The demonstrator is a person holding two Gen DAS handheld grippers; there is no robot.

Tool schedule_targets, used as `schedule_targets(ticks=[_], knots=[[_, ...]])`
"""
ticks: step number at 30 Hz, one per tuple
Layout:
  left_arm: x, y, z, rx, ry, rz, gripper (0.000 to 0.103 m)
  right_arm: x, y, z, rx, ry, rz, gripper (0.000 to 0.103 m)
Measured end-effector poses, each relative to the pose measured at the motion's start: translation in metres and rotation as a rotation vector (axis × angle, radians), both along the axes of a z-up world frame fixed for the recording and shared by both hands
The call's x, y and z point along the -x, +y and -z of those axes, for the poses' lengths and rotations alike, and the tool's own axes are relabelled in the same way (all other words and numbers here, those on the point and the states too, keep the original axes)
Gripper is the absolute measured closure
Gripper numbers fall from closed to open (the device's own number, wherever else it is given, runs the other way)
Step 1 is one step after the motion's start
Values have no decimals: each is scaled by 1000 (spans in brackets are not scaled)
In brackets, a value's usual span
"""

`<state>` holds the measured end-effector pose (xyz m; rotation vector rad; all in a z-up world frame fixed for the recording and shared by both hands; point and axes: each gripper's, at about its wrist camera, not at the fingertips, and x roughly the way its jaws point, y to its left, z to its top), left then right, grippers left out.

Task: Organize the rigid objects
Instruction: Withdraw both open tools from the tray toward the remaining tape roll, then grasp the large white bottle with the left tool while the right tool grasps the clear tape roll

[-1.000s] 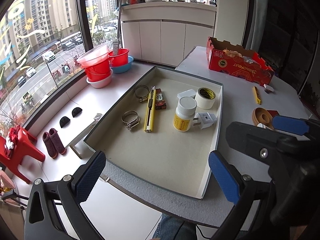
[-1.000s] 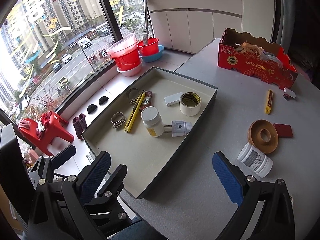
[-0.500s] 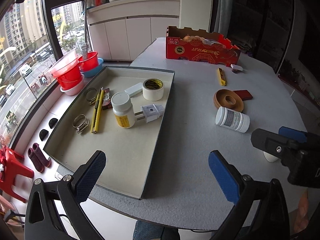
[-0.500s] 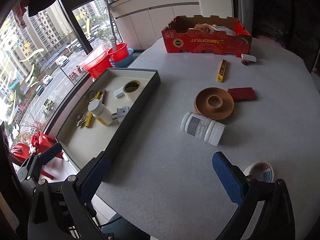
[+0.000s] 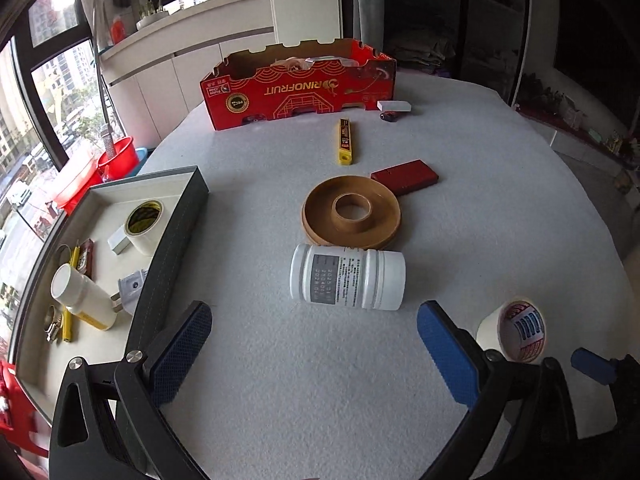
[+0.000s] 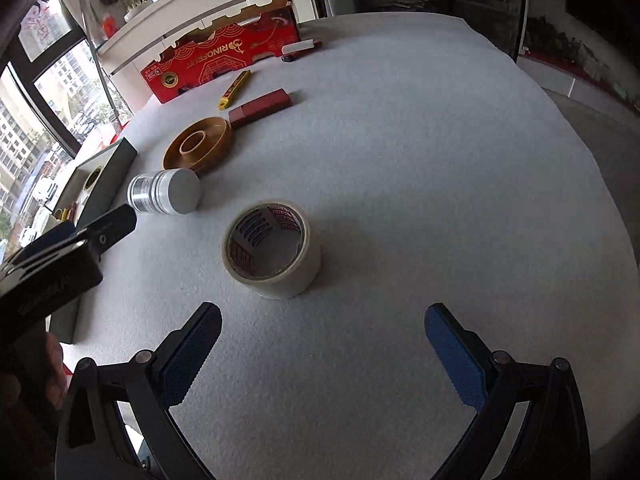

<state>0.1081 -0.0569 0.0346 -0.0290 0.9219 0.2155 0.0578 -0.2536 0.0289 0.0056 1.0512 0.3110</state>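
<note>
Both views have swung from the grey tray (image 5: 176, 216) rightward; right gripper (image 6: 320, 356), jaws wide, approaches the centre-frame white tape roll (image 6: 272, 256), needing straddling, while left gripper (image 5: 316, 352) waits wide.

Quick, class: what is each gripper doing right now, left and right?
Left gripper: open, holding nothing.
Right gripper: open, holding nothing.

Two rolls of tape show: one (image 5: 145, 222) in the grey tray (image 5: 176, 236) at the left, one (image 6: 272, 250) standing on the table near the right. Two white bottles: one (image 5: 347, 277) lying on the table, one (image 5: 82, 298) in the tray. Two yellow utility knives: one (image 5: 345, 141) far on the table, one (image 5: 70, 292) in the tray. One brown ring-shaped dish (image 5: 351, 212), one red flat block (image 5: 405, 177), one red cardboard box (image 5: 298, 86), one white plug (image 5: 131, 286).
</note>
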Motion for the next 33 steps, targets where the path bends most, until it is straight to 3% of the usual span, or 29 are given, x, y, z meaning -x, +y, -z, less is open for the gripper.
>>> schedule_targets(ticks=[9,17,28,29,31,32,33], knots=[[-40,2,32,-16,59,5,0,-17,37,15,156,-98,-64,1],[-45,15,47,86,45,-6,0,-28,42,16,147,-115,-74,1],[-46,14,47,89,67,-18,2,-35,51,14,157,-99,-69,0],[-44,13,45,90,65,-14,5,-35,52,14,158,-98,-73,3],[-39,9,41,87,55,9,26,-31,54,9,154,-118,-83,23],[-37,7,39,83,52,18,30,-30,55,7,154,-124,-88,42],[-36,6,39,79,63,19,30,-30,56,5,156,-121,-92,49]])
